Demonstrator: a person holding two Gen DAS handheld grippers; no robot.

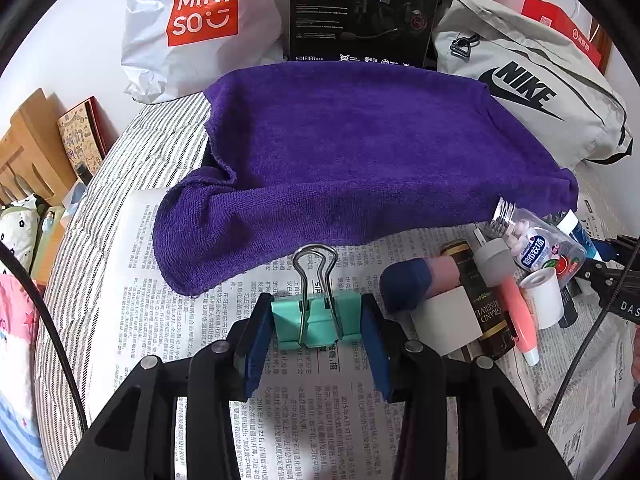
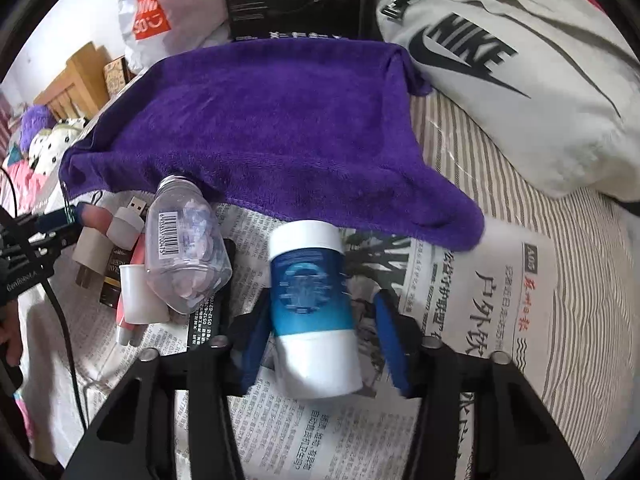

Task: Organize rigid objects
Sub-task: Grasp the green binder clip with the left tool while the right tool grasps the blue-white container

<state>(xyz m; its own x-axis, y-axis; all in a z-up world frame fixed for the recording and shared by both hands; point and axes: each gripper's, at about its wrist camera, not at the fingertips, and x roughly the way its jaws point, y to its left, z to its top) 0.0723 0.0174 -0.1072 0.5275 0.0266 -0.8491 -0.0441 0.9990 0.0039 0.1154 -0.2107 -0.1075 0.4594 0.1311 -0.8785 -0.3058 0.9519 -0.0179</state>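
While the left tongs (image 1: 318, 320) pinch the green clip (image 1: 316, 318), the right tongs (image 2: 320, 336) close around the blue-and-white bottle (image 2: 314, 308), one pad not yet touching. Next, I think, lift both onto the purple towel (image 1: 340, 152).

Both grippers: black linkage arms, silver screws, blue-padded fingers (image 1: 256, 340); possibly a black cable (image 1: 60, 344) trailing.

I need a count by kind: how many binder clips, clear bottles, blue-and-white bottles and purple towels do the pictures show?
binder clip: 1
clear bottle: 1
blue-and-white bottle: 1
purple towel: 1
total: 4
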